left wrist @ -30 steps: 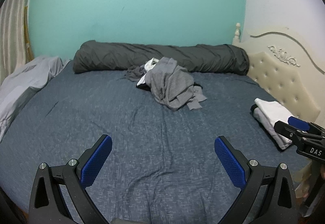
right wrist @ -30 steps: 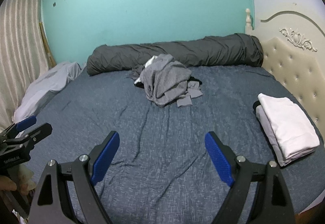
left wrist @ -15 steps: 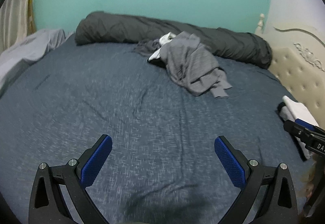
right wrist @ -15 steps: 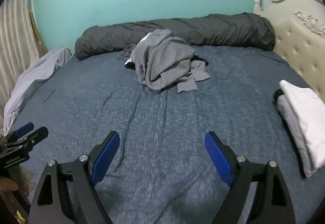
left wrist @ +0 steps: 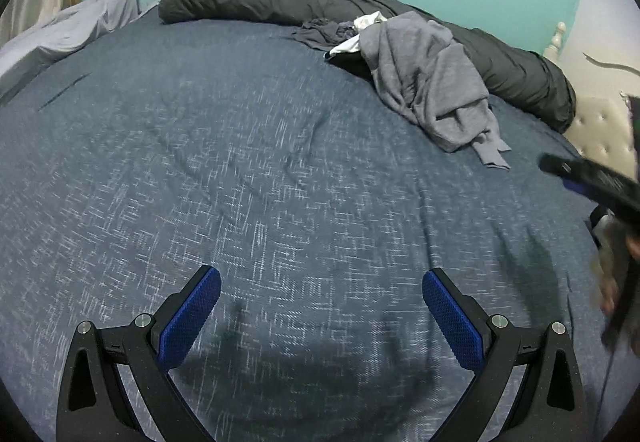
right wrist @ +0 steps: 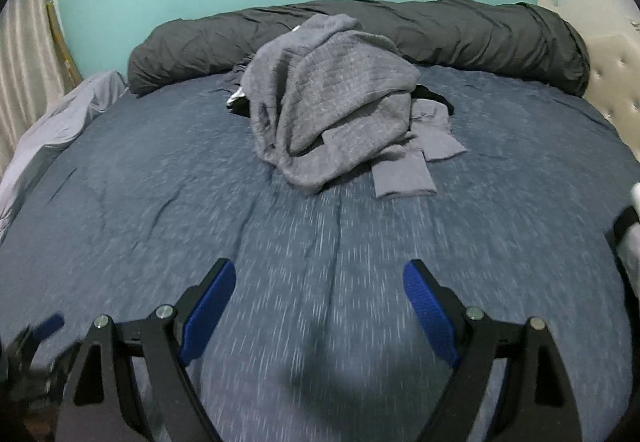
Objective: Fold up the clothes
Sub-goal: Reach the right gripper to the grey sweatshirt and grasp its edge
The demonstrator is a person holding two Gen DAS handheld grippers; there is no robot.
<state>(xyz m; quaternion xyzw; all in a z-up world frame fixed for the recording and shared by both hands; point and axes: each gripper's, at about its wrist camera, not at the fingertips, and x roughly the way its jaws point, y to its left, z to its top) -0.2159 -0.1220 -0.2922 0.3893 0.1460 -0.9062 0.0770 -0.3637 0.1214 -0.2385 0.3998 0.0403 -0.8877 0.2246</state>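
Note:
A heap of unfolded clothes lies on the blue bed (right wrist: 160,177), topped by a crumpled grey garment (right wrist: 332,105) (left wrist: 428,81); white and dark pieces (left wrist: 352,41) peek out beneath it. My right gripper (right wrist: 320,294) is open and empty, low over the bedspread just short of the heap. My left gripper (left wrist: 320,302) is open and empty, over bare bedspread with the heap far ahead to its right. The right gripper (left wrist: 580,177) shows blurred at the left view's right edge. The left gripper (right wrist: 40,326) appears blurred at the right view's lower left.
A rolled dark grey duvet (right wrist: 480,29) runs along the teal wall behind the heap. A cream padded headboard (right wrist: 616,81) stands at the right. A light grey sheet (left wrist: 80,25) is bunched at the bed's left side. Folded white clothes (right wrist: 634,226) sit at the right edge.
Both grippers have moved forward and lower over the bed toward the clothes heap, which now looks larger. The folded white stack has slid to the edge of view. Both stay open.

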